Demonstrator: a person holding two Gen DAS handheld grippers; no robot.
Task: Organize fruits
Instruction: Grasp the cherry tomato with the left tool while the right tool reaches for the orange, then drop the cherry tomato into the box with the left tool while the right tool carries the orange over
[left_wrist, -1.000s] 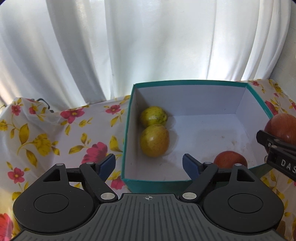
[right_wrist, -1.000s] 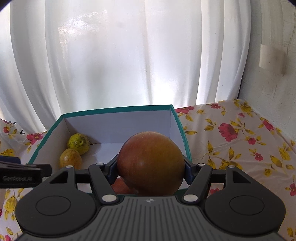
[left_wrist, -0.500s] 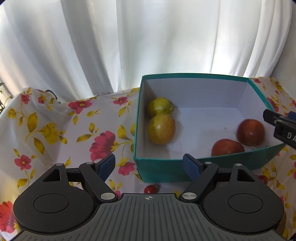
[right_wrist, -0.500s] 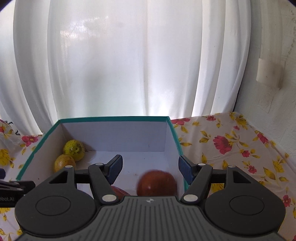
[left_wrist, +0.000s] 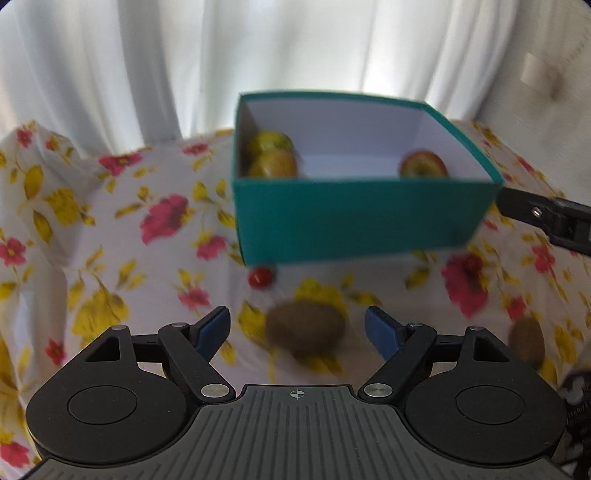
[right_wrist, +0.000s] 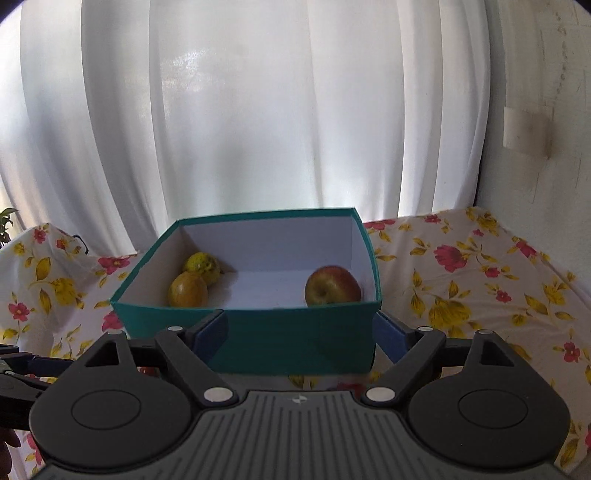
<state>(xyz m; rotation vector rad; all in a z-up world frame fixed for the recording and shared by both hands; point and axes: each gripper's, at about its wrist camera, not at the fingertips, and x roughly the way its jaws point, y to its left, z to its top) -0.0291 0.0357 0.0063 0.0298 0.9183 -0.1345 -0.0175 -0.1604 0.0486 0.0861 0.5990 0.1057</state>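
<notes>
The teal box (right_wrist: 295, 332) stands on the flowered cloth (right_wrist: 480, 280) before the white curtain (right_wrist: 258, 110), its inside white and its top open; 2 yellow-green fruits (right_wrist: 188, 290), mottled and rounded, sit touching each other against its left wall, the nearer one more orange-brown; 1 apple (right_wrist: 332, 286), red over yellow with its stem dimple facing the right wrist camera, rests near the right wall, well apart from the pair; the right gripper (right_wrist: 301, 332) is in front of the box's near wall with its blue pads spread wide, its jaws having just been opening, and nothing lies between them; the left gripper (left_wrist: 297, 326) points down at the cloth in front of the box, jaws spread wide and pinching nothing; a brown, fuzzy, oval kiwi (left_wrist: 306, 326) lies on the cloth between the left gripper's blue pads (left_wrist: 212, 328), touched by neither, though this view is blurred; a 2nd kiwi (left_wrist: 526, 341) lies on the cloth to the right, well apart from the first; a small red round fruit (left_wrist: 260, 277) sits on the cloth just beside the box's near left corner; its kind cannot be told
</notes>
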